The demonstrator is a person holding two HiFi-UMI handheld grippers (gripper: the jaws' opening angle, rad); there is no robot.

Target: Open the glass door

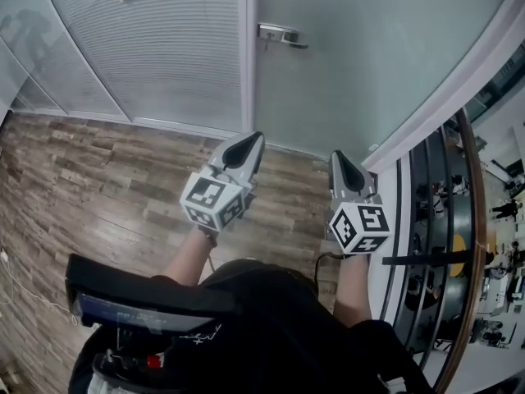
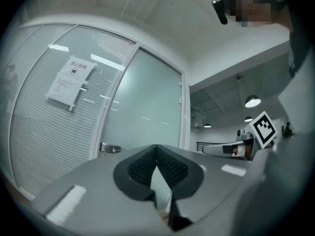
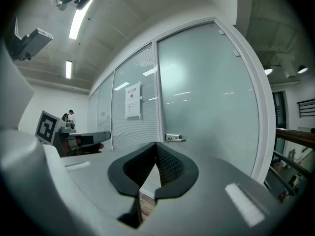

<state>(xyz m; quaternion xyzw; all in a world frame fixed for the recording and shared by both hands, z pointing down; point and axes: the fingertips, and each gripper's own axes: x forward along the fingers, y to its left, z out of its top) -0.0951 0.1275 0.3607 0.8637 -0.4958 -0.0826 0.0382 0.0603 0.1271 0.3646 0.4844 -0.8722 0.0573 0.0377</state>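
The frosted glass door (image 1: 361, 64) stands closed ahead, its metal lever handle (image 1: 281, 34) near its left edge. Both grippers are held side by side short of the door, pointing at it. My left gripper (image 1: 253, 138) has its jaws together with nothing between them. My right gripper (image 1: 337, 156) is likewise shut and empty. The handle (image 2: 110, 147) appears left of the left gripper's tips (image 2: 157, 147) in the left gripper view. In the right gripper view the handle (image 3: 174, 138) sits just above and right of the tips (image 3: 156, 144).
A glass wall with blinds (image 1: 156, 48) carrying a paper notice (image 2: 70, 80) adjoins the door on the left, past a white frame post (image 1: 248, 48). Wood flooring (image 1: 98, 179) lies below. A curved railing (image 1: 459, 220) over a lower hall runs along the right.
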